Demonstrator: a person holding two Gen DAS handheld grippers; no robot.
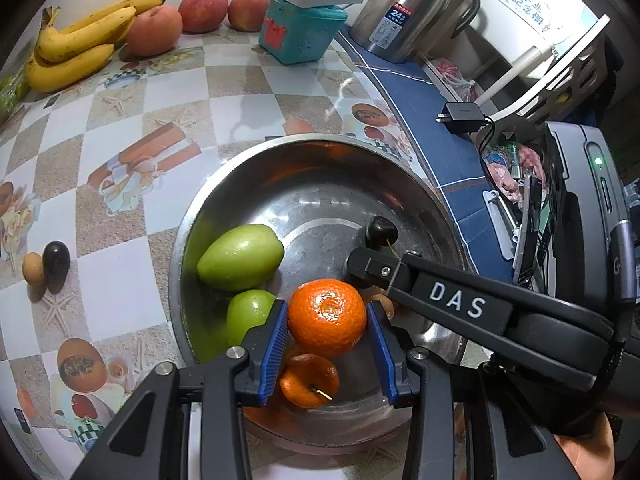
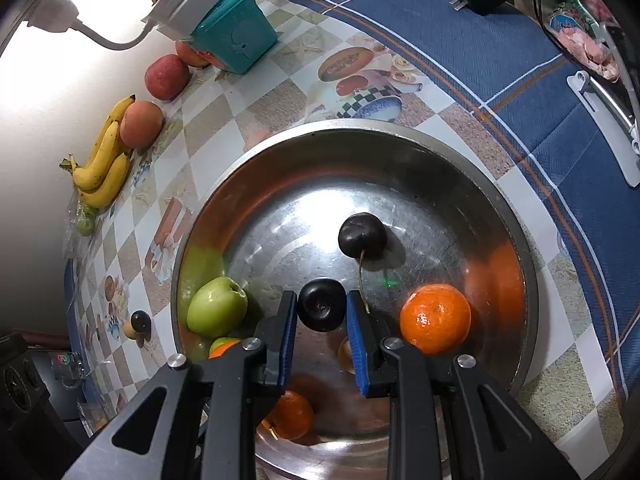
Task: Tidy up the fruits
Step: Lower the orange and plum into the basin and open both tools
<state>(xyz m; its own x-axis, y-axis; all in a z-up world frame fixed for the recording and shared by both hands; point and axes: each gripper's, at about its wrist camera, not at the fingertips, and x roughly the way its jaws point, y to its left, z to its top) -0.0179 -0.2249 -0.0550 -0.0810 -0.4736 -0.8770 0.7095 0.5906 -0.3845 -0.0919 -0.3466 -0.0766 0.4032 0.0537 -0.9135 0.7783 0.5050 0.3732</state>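
Over the steel bowl (image 1: 224, 184), left hand-held gripper (image 1: 327, 356) clamps a tangerine (image 1: 327, 322), right hand-held gripper (image 2: 322, 342) clamps a dark cherry (image 2: 322, 311). Bowl already holds two green fruits at 9 o'clock, tangerines, one cherry. Still on the worktop (image 1: 120, 128): bananas (image 1: 76, 46) and peaches at 11 o'clock, two small fruits at 9.

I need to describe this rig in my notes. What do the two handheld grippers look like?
Both grippers, left and right, share one design: black angular linkage arms with triangular cut-outs, silver round pivot bolts, and ribbed blue pads lining each finger. In the left view, the right gripper's black body carries white "DAS" lettering.
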